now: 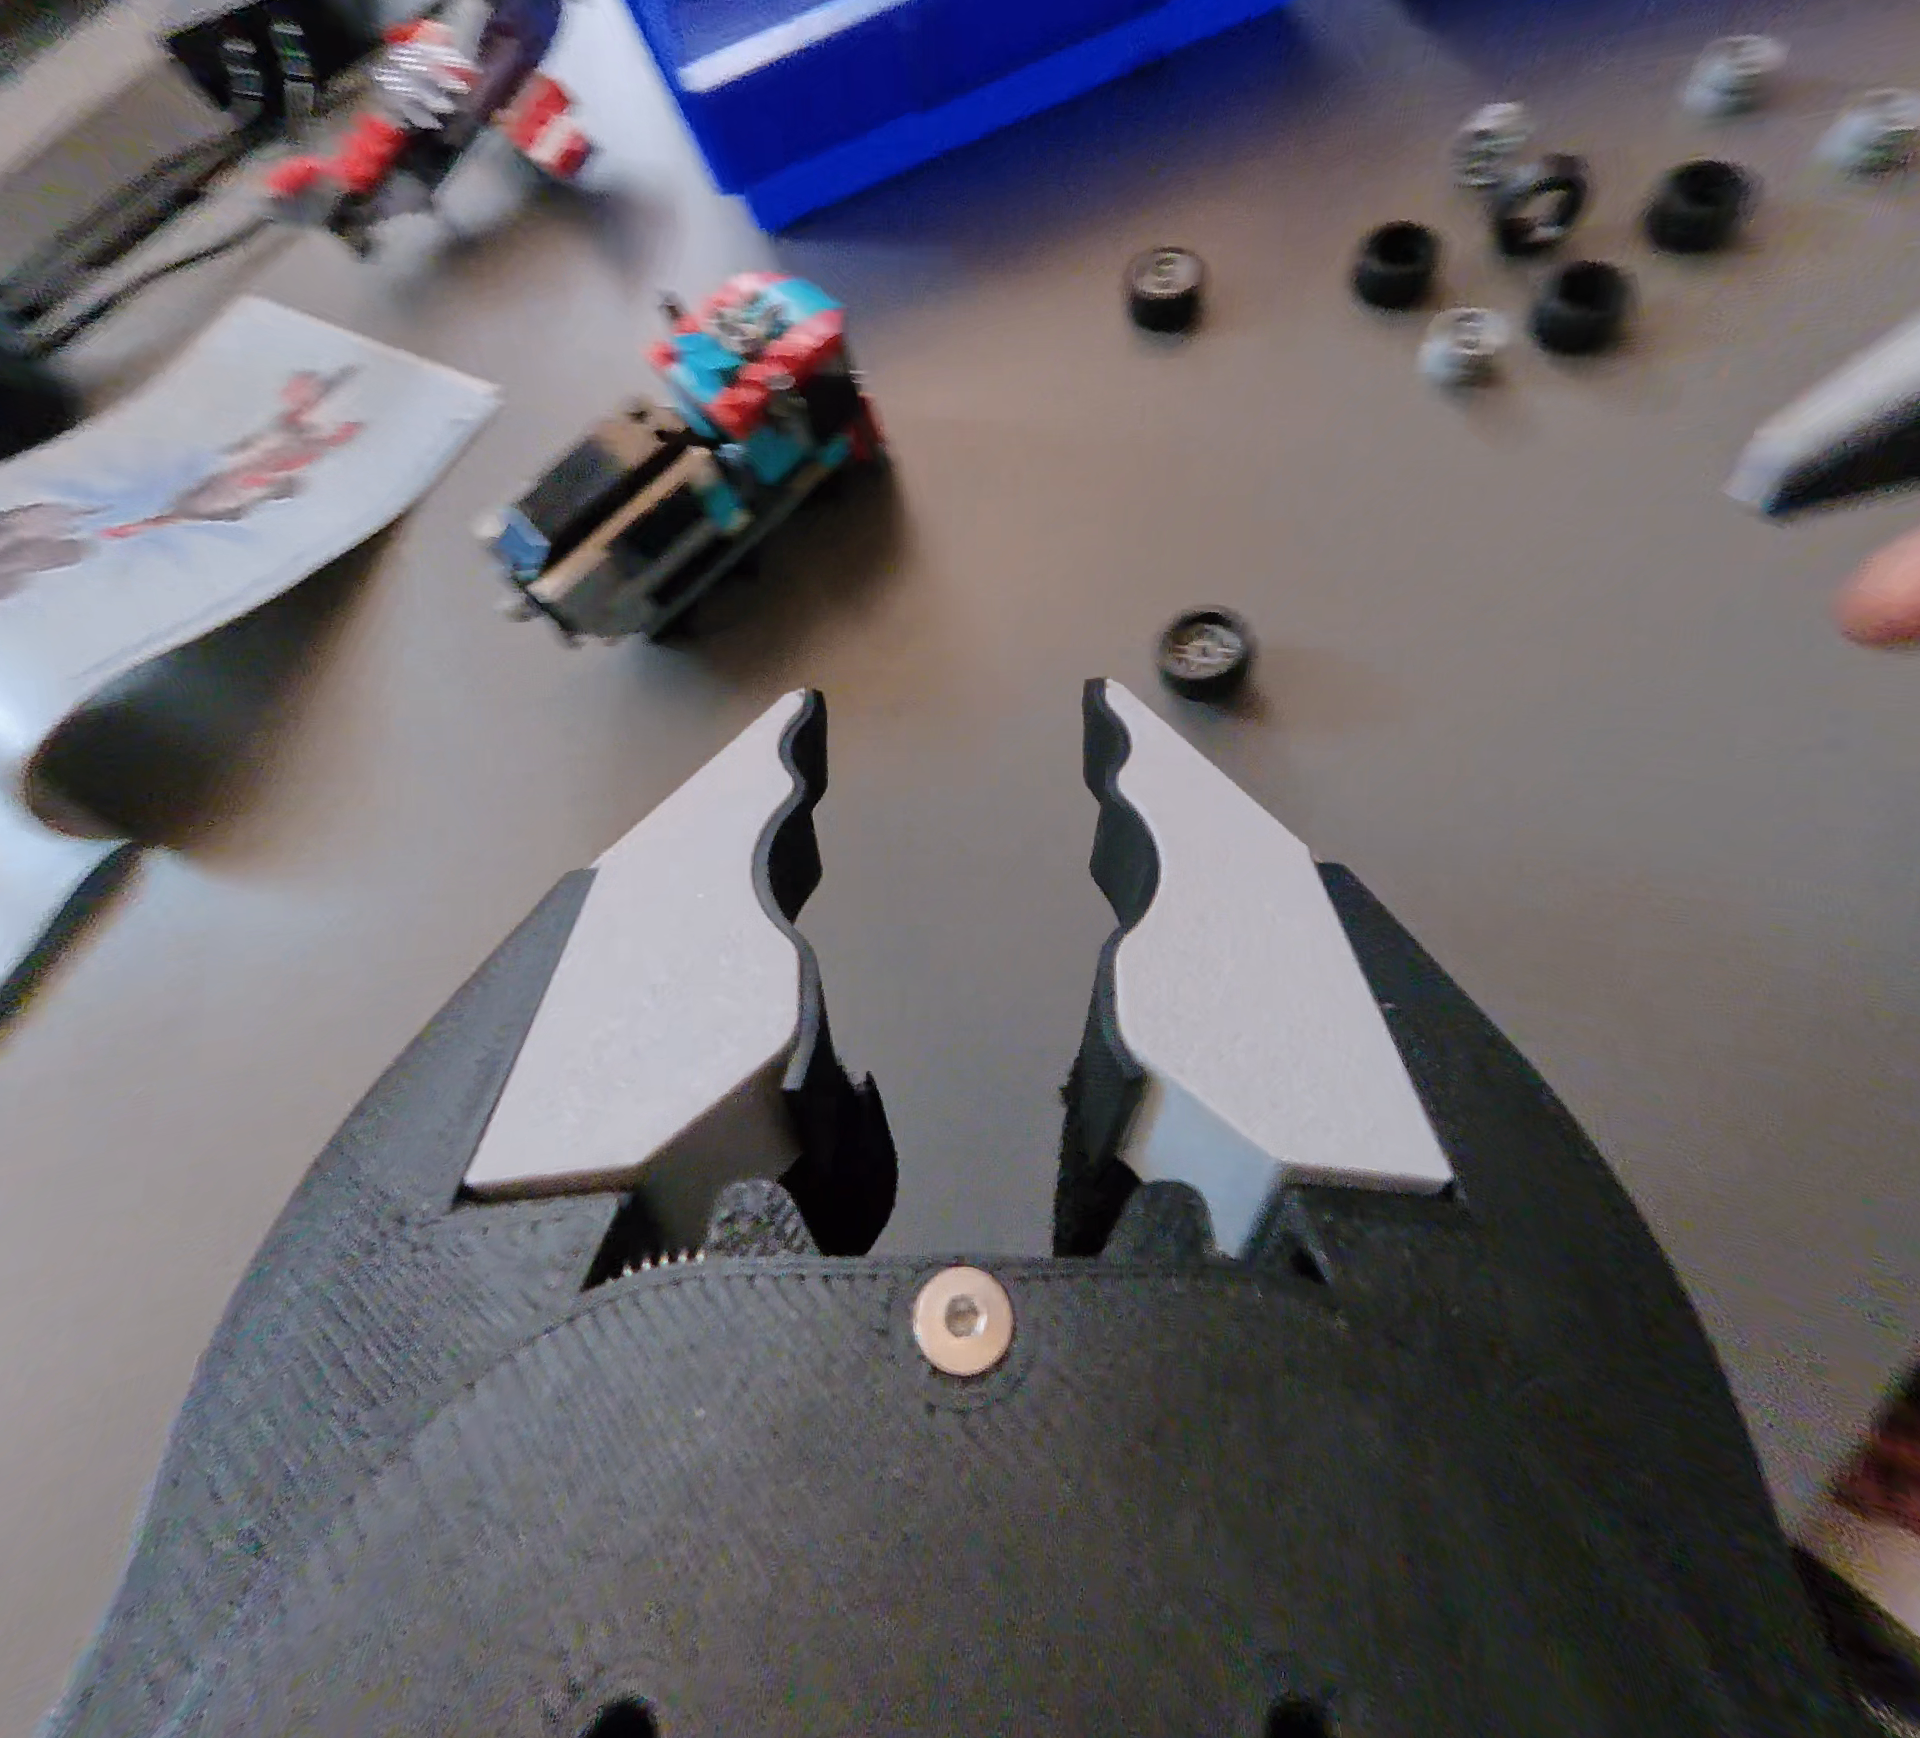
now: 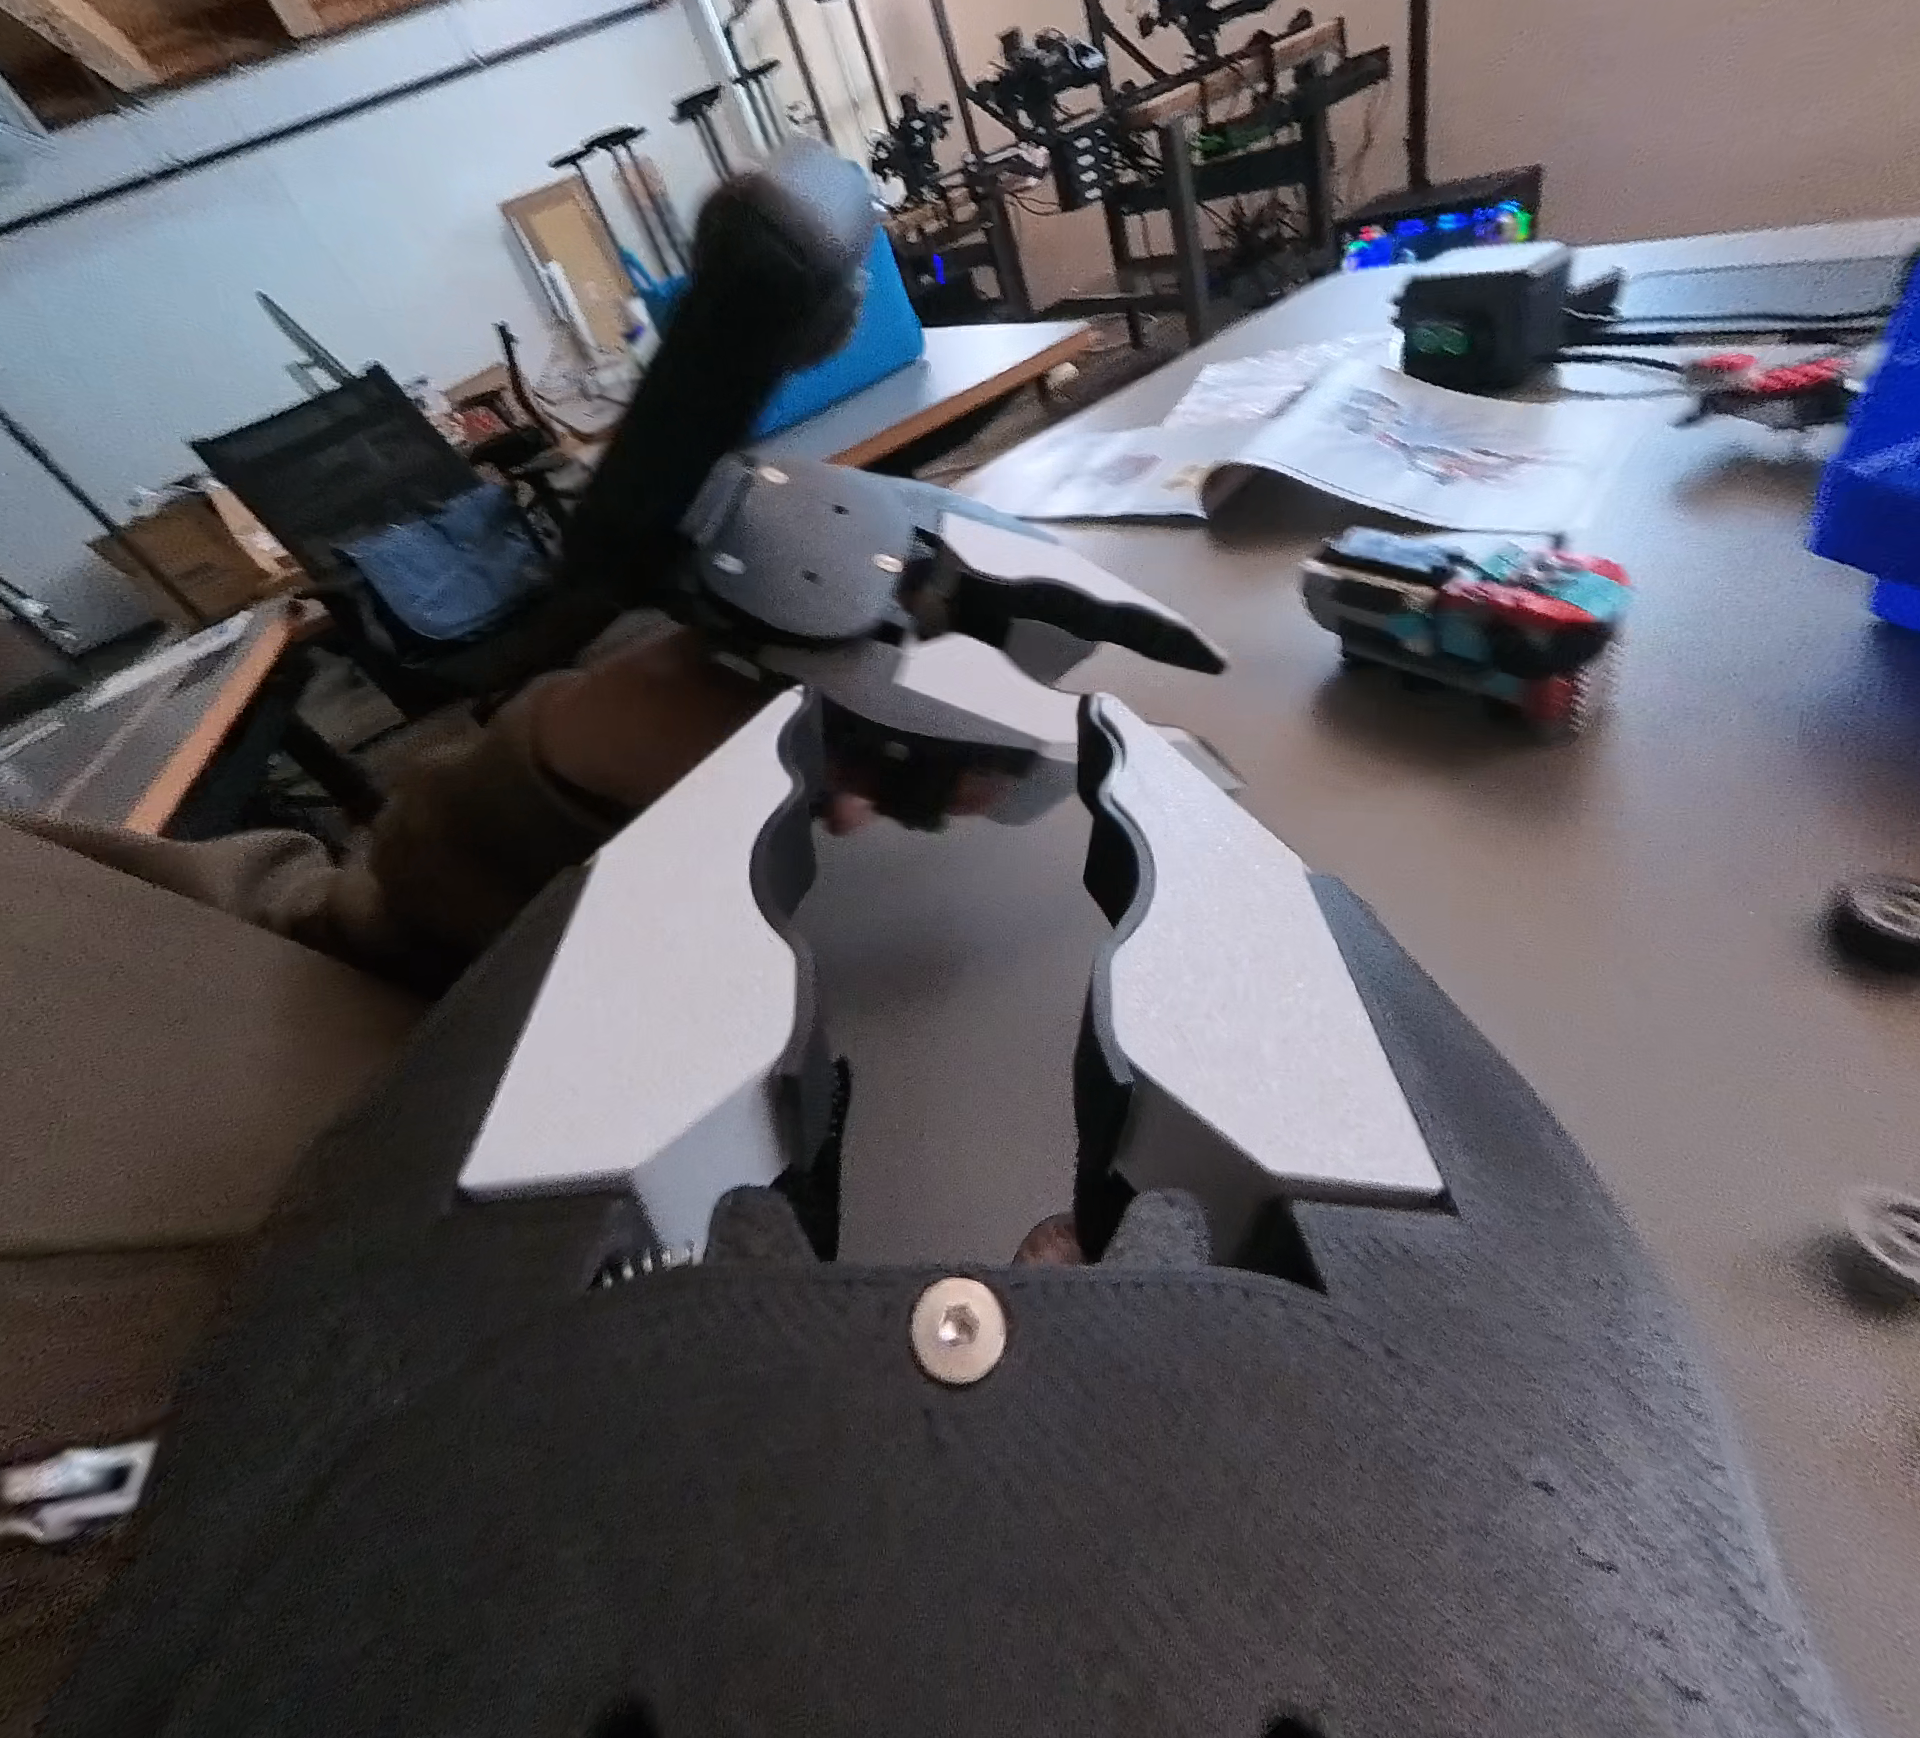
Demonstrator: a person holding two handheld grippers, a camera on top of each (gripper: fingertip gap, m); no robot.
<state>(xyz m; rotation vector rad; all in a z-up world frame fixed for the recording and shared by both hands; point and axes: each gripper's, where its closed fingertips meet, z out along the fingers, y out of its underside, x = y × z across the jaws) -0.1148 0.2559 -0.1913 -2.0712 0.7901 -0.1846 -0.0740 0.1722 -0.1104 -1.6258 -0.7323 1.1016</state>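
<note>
1. Both tongs are spread apart with nothing between them. My left gripper (image 1: 954,701) hangs low over bare grey table (image 1: 1351,961), its pads touching nothing.
2. Closest thing to it is a small black wheel (image 1: 1205,652), lying flat just off the right fingertip at centre-right of the frame, outside the gap.
3. My right gripper (image 2: 940,712) is also gaping and empty, and looks sideways at the other tool, which crosses the middle of that frame.
4. Further up, centre-left, sits the brick-built truck (image 1: 691,457), standing on its own, probably parked there to stay reachable.
5. Upper right: a loose scatter of black tyres and pale hubs (image 1: 1538,234), well apart from both tongs.
6. Far top: blue bin (image 1: 935,78) with a few tiny bits inside; an open booklet (image 1: 208,483) lies at the left edge.
</note>
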